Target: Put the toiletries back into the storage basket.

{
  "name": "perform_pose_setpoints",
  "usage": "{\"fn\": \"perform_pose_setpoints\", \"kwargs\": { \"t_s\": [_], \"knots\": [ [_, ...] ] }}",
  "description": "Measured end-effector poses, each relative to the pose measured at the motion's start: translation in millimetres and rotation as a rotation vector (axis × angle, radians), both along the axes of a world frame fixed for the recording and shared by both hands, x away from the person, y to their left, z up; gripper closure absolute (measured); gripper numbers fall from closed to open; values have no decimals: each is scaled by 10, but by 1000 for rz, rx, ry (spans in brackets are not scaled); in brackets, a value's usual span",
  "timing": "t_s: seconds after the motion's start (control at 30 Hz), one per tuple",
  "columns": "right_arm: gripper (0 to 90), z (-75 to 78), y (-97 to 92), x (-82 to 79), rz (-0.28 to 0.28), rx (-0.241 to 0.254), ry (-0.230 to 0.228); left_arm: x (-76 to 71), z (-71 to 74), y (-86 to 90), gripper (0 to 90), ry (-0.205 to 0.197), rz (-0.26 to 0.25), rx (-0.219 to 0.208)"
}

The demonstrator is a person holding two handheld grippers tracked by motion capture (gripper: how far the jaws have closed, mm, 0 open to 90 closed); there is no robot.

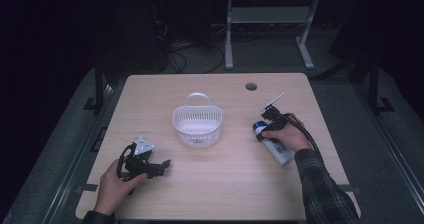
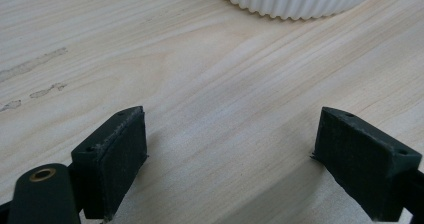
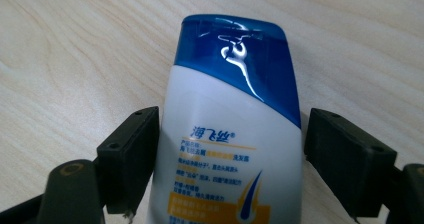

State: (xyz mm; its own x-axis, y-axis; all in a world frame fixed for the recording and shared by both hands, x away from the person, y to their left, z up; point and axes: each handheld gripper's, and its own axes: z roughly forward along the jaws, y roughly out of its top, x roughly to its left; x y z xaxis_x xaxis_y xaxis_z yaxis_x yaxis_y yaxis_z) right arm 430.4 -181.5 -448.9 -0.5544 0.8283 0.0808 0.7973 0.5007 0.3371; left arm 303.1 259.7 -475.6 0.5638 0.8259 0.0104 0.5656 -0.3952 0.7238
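Observation:
A white shampoo bottle (image 3: 225,174) with a blue cap (image 3: 235,64) lies flat on the wooden table (image 1: 235,179), right of centre. My right gripper (image 3: 233,116) is open and straddles the bottle just below the cap. Its left pad (image 3: 131,159) is at the bottle's edge, and a thin gap shows at the right pad (image 3: 345,159). From above, the right gripper (image 1: 265,126) sits over the bottle (image 1: 281,153). My left gripper (image 1: 162,166) rests low at the front left. In its own view the left gripper (image 2: 232,119) is open over bare wood.
A white slatted basket (image 1: 197,129) with an upright handle stands mid-table; its ribbed base (image 2: 295,1) shows ahead of the left jaws. A round cable hole (image 1: 251,86) is near the far edge. Beyond the table are a desk frame (image 1: 270,29) and cables on a dark floor.

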Motion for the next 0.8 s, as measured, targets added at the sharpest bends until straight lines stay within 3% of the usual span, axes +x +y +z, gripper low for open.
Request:
{"fn": "perform_pose_setpoints", "kwargs": {
  "t_s": [0.23, 0.33, 0.8],
  "knots": [
    [263, -10, 54, -35, 19, -48, -32, 0, 0, 0, 126, 0, 0, 0],
    [322, -1, 60, -46, 23, -38, -46, 0, 0, 0, 126, 0, 0, 0],
    [341, 10, 70, -51, 1, -37, -40, -1, 1, 1, 126, 2, -2, 1]
  ]
}}
